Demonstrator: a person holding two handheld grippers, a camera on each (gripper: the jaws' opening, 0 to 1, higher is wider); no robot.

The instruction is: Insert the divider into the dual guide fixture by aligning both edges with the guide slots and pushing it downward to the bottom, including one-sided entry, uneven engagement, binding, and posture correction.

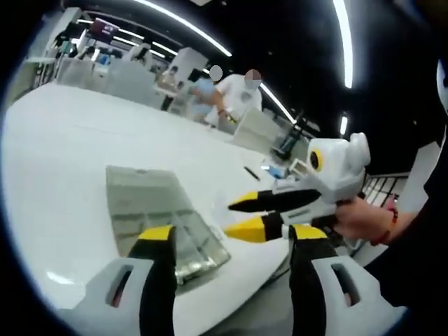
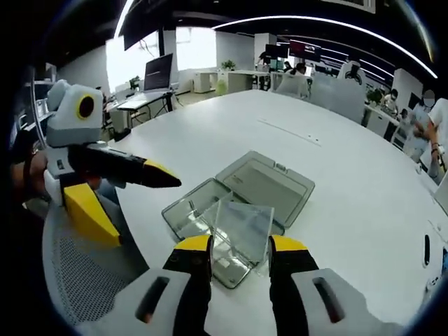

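Right gripper (image 2: pixel 239 246) pinches the clear divider (image 2: pixel 241 225) above the open plastic case (image 2: pixel 241 203). Left gripper (image 1: pixel 231 241), at nine o'clock there, stands open and empty. Tilt risks one-sided entry and binding.

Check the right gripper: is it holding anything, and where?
Right gripper grips the clear divider by its lower edge, above the open clear box; left gripper holds nothing.

The right gripper (image 2: pixel 240 246) holds a clear plastic divider (image 2: pixel 243 225) between its two yellow-tipped jaws, the panel rising upright just ahead of them. Directly beyond and beneath the divider lies an open transparent box (image 2: pixel 241 203) on the white table (image 2: pixel 336 161), its hinged lid (image 2: pixel 269 182) laid flat on the far side. To the left of the jaws, the left gripper (image 2: pixel 150 175) reaches in, its black and yellow jaws parted and holding nothing. Farther off, people sit at desks.
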